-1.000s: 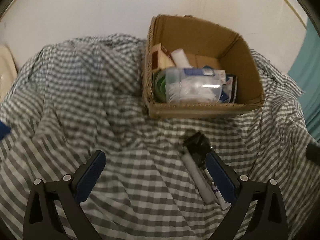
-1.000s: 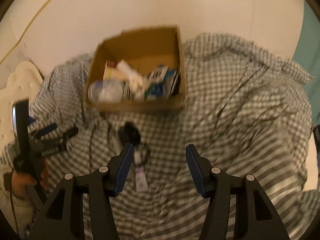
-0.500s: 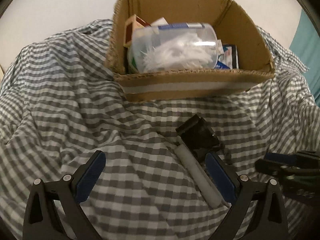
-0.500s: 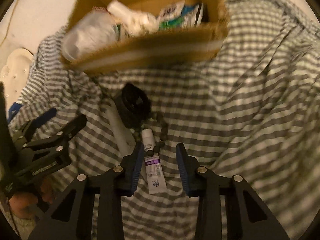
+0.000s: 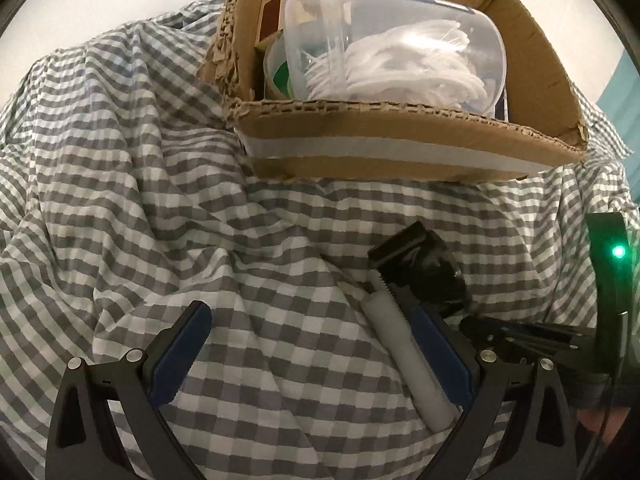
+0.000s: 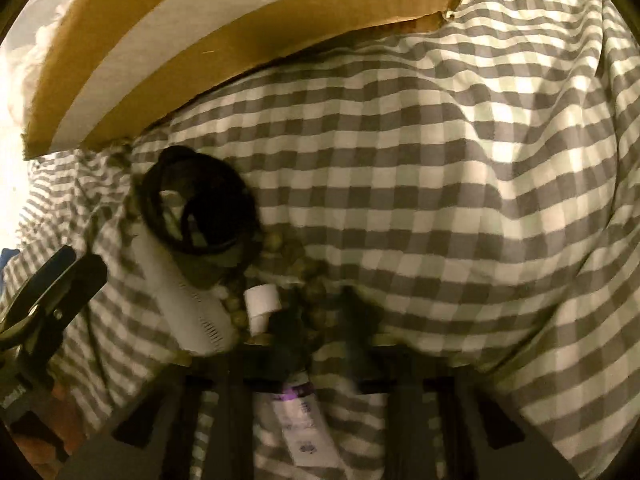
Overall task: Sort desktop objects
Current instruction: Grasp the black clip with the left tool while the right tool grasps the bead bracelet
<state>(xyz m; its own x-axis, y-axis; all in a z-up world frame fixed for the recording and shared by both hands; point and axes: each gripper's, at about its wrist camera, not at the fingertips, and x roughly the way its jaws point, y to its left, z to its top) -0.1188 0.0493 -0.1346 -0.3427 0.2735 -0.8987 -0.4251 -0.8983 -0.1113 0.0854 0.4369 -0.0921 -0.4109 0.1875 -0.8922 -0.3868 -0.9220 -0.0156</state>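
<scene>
On the grey checked cloth (image 5: 200, 200) lie a white cylinder (image 5: 404, 356), a black clip-like object (image 5: 420, 268), a string of olive beads (image 6: 280, 248) and a small white-capped tube with a purple label (image 6: 262, 300). My left gripper (image 5: 308, 352) hangs open over bare cloth, and its right finger (image 5: 436, 352) sits beside the white cylinder. My right gripper (image 6: 320, 320) is low and blurred. Its jaws are closing on the small tube, which runs between them. The cardboard box (image 5: 400, 152) stands just beyond.
The box holds a clear plastic tub (image 5: 392, 48) of white items, a green roll and a brown carton. A white wall rises behind it. The cloth is rumpled into folds. The right tool's body with a green light (image 5: 618, 252) is close by my left gripper.
Both grippers have sunk toward the cloth and closer to the box. The right jaws have narrowed from wide apart to tight around the small tube. The left jaws stay wide.
</scene>
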